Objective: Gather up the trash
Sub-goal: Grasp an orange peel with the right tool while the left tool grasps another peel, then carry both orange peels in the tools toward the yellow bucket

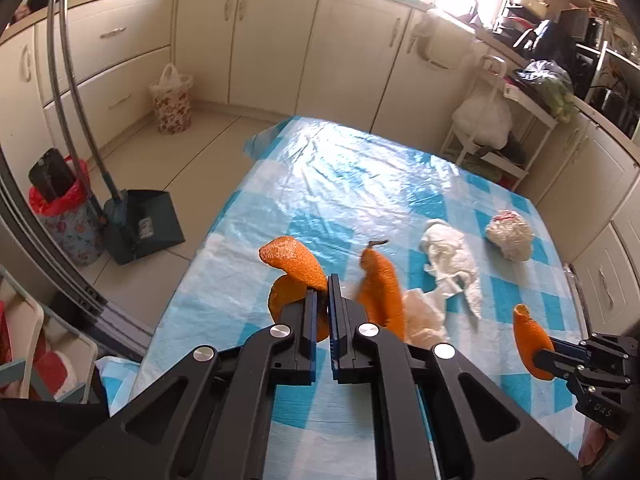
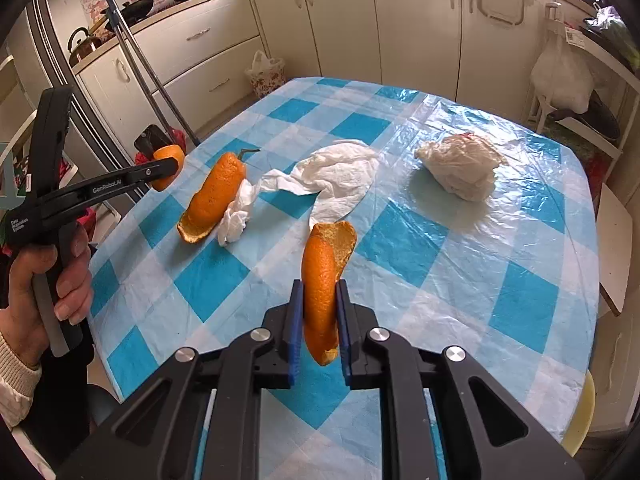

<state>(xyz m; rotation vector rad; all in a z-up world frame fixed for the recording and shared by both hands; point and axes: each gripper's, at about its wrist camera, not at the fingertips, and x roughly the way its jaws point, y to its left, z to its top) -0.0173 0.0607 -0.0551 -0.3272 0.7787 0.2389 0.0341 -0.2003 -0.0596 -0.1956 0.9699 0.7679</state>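
My left gripper (image 1: 323, 288) is shut on a curled orange peel (image 1: 294, 264) held above the table's left edge; it also shows in the right wrist view (image 2: 168, 168). My right gripper (image 2: 319, 292) is shut on another orange peel (image 2: 326, 276), seen at the right in the left wrist view (image 1: 532, 340). A third orange peel (image 2: 212, 200) lies on the checked tablecloth (image 2: 440, 260) beside a crumpled white tissue (image 2: 336, 176). A wadded plastic bag (image 2: 460, 168) lies farther right.
On the floor left of the table stand a bin with a red liner (image 1: 60, 208), a dustpan with a long handle (image 1: 140, 224) and a floral bin (image 1: 171, 100). Cabinets ring the room. A white rack with bags (image 1: 488, 120) stands past the table.
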